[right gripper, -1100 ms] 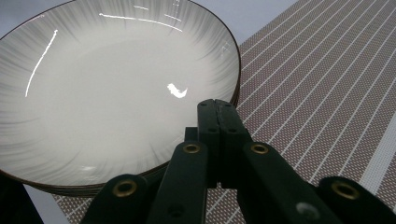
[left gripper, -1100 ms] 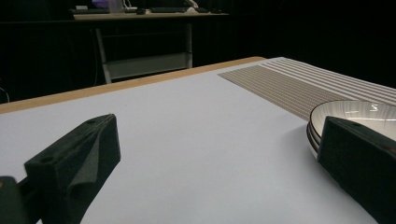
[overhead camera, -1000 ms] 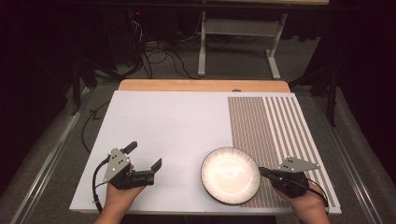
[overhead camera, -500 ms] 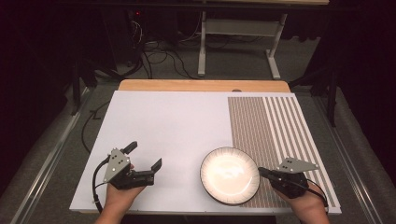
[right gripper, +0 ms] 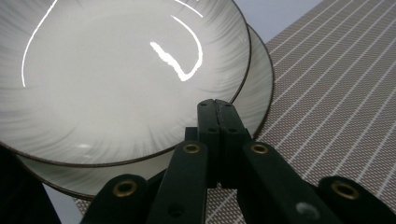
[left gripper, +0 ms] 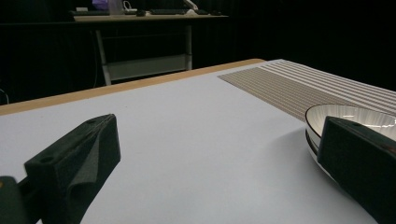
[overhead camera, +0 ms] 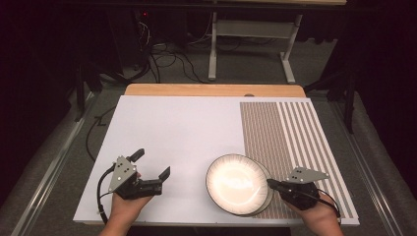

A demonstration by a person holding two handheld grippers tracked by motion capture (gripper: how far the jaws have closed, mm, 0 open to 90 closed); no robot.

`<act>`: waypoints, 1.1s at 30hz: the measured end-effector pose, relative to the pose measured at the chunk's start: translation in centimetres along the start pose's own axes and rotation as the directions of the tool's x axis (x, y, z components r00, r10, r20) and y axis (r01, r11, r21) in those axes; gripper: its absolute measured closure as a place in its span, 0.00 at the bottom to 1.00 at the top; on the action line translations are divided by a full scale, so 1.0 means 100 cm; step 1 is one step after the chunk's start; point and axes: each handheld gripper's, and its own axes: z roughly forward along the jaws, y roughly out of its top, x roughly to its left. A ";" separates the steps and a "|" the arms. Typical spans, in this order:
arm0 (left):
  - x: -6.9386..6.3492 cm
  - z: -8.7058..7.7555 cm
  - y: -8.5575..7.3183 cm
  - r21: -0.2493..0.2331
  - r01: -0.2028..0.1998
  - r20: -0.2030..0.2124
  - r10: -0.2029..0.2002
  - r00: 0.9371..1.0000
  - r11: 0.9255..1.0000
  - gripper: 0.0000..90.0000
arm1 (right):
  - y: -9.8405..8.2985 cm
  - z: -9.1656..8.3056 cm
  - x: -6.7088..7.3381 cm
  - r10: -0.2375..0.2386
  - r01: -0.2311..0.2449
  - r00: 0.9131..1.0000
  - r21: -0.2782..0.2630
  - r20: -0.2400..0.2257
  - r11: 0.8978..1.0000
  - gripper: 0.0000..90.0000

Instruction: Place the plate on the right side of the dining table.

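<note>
White table (overhead camera: 187, 132) held two stacked plates (overhead camera: 237, 183); right gripper (overhead camera: 273, 185), jaws shut, seemingly pinched the top rim for lifting, left gripper (overhead camera: 150, 167) gaped idle.

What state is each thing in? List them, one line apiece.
Left gripper: open, jaws wide apart, holding nothing.
Right gripper: shut, jaws pressed together against the plates' near edge.
Top plate: upright, empty, shifted off-centre on the one below.
Bottom plate: upright, partly on the striped mat.
</note>
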 end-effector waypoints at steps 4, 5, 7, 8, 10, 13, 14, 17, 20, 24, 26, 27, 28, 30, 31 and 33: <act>0.001 0.000 0.000 0.005 0.004 -0.001 -0.003 1.000 1.000 0.00 | 0.002 0.004 0.005 -0.015 0.015 1.000 0.004 -0.004 1.000 1.00; 0.001 0.000 0.000 0.004 0.004 -0.001 -0.004 1.000 1.000 0.00 | 0.002 0.004 0.005 -0.008 0.008 1.000 0.005 -0.008 1.000 1.00; 0.000 0.000 0.001 0.000 0.002 0.000 -0.002 1.000 1.000 0.00 | 0.002 0.004 0.004 -0.011 0.011 1.000 0.004 -0.009 1.000 1.00; 0.000 0.000 0.001 0.001 0.000 -0.001 0.000 1.000 1.000 0.00 | 0.002 0.004 0.005 -0.009 0.009 1.000 0.005 -0.008 1.000 1.00; 0.001 0.000 0.000 0.001 0.001 -0.002 -0.001 1.000 1.000 0.00 | 0.002 0.004 0.004 -0.008 0.008 1.000 0.003 -0.011 1.000 1.00; 0.001 0.000 0.000 0.002 0.004 -0.003 -0.004 1.000 1.000 0.00 | 0.002 0.004 0.005 -0.009 0.009 1.000 0.005 -0.011 1.000 1.00; 0.002 0.000 0.000 0.003 0.004 -0.003 -0.004 1.000 1.000 0.00 | 0.002 0.005 0.005 -0.009 0.009 1.000 0.006 -0.011 1.000 1.00; 0.002 0.000 -0.001 0.006 0.008 -0.004 -0.008 1.000 1.000 0.00 | 0.002 0.007 0.007 -0.017 0.017 0.999 0.017 -0.032 1.000 1.00; 0.003 0.000 -0.001 0.009 0.010 -0.003 -0.010 1.000 1.000 0.00 | 0.005 0.011 0.012 -0.044 0.045 0.998 0.023 -0.040 0.999 1.00; 0.002 0.000 -0.001 0.009 0.010 0.000 -0.010 1.000 1.000 0.00 | 0.006 0.013 0.015 -0.049 0.050 0.998 0.022 -0.043 0.999 1.00; 0.002 0.001 -0.001 0.011 0.011 0.003 -0.011 1.000 1.000 0.00 | 0.007 0.014 0.016 -0.041 0.043 0.998 0.026 -0.046 0.999 1.00; 0.001 0.001 -0.001 0.012 0.010 0.005 -0.010 1.000 1.000 0.00 | 0.007 0.014 0.016 -0.046 0.047 0.998 0.025 -0.049 0.999 1.00; 0.001 0.001 0.000 0.012 0.009 0.007 -0.009 1.000 1.000 0.00 | 0.007 0.015 0.016 -0.049 0.050 0.998 0.024 -0.050 0.998 1.00; -0.001 0.001 0.000 0.013 0.009 0.011 -0.009 1.000 1.000 0.00 | 0.008 0.016 0.019 -0.049 0.051 0.997 0.027 -0.054 0.998 1.00; -0.002 0.001 0.001 0.013 0.011 0.015 -0.011 1.000 1.000 0.00 | 0.008 0.016 0.019 -0.057 0.059 0.997 0.034 -0.055 0.998 1.00; -0.004 0.002 0.002 0.013 0.009 0.024 -0.009 1.000 1.000 0.00 | 0.009 0.018 0.021 -0.062 0.064 0.996 0.035 -0.059 0.997 1.00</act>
